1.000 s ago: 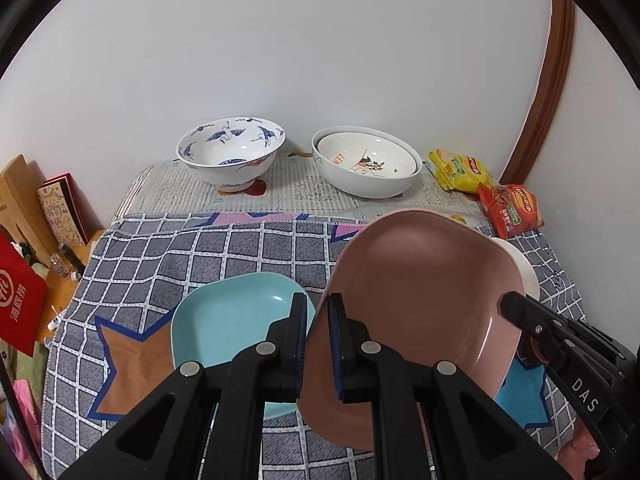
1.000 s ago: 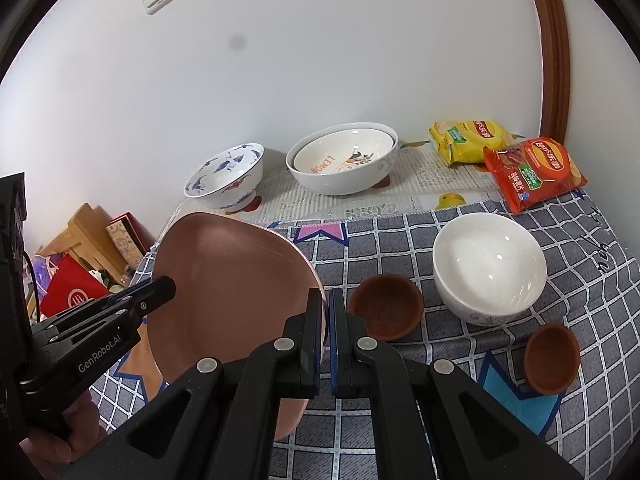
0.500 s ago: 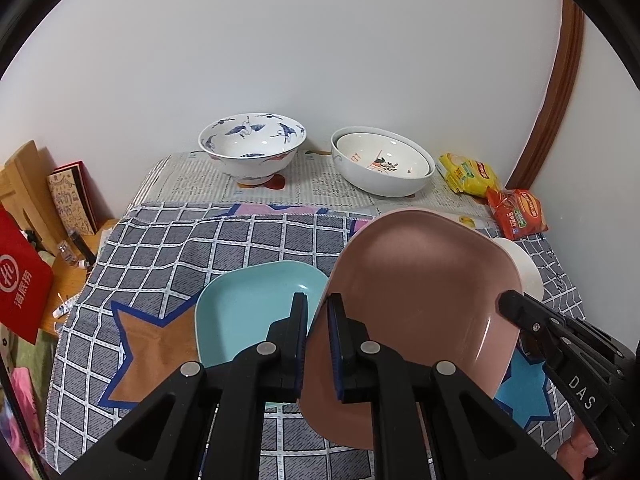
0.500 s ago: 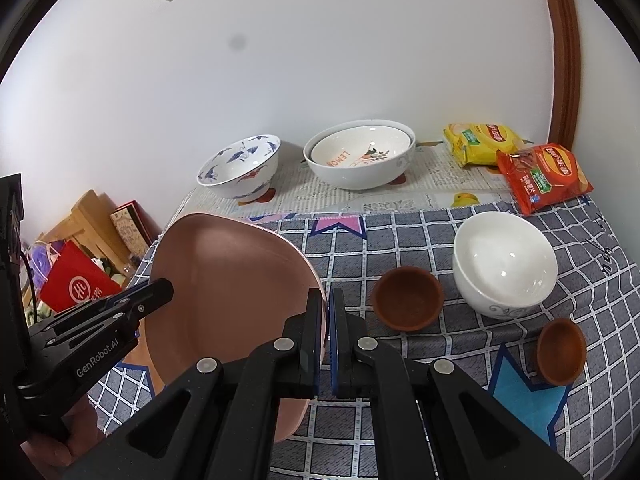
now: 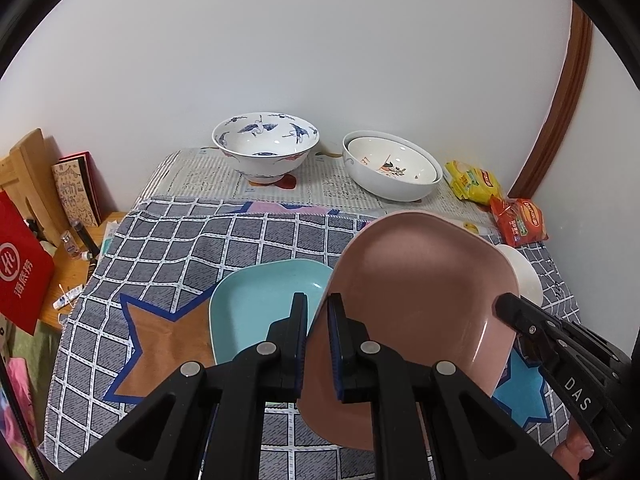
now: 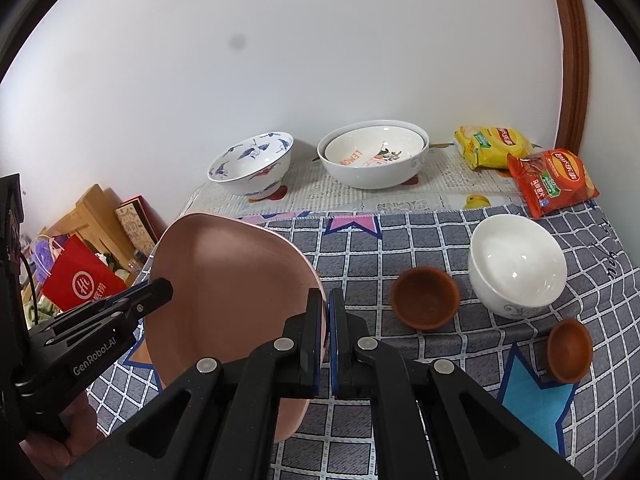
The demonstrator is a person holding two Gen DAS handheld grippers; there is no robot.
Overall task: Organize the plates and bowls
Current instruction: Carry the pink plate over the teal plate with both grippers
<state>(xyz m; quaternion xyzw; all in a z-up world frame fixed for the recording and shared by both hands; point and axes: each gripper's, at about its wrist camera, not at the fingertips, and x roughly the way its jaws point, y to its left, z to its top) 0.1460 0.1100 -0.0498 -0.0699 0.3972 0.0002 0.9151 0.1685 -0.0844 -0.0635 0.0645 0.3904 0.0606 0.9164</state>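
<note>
I hold the pink plate point(image 5: 420, 300) tilted above the cloth point(image 5: 168, 248), mid-frame. My left gripper point(image 5: 317, 344) pinches its left rim, nearly closed; my right gripper point(image 6: 325, 340) clamps its right rim. The blue plate point(image 5: 256, 308) lies flat just left. White bowl point(image 6: 516, 264) and two brown cups point(image 6: 425, 296) sit lower right.

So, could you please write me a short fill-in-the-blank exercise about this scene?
1. Both grippers, left and right, grip the ____ plate.
2. The plate lying on the checked cloth is ____.
3. The number of small brown bowls on the cloth is ____.

Missing words: pink; blue; two
</note>
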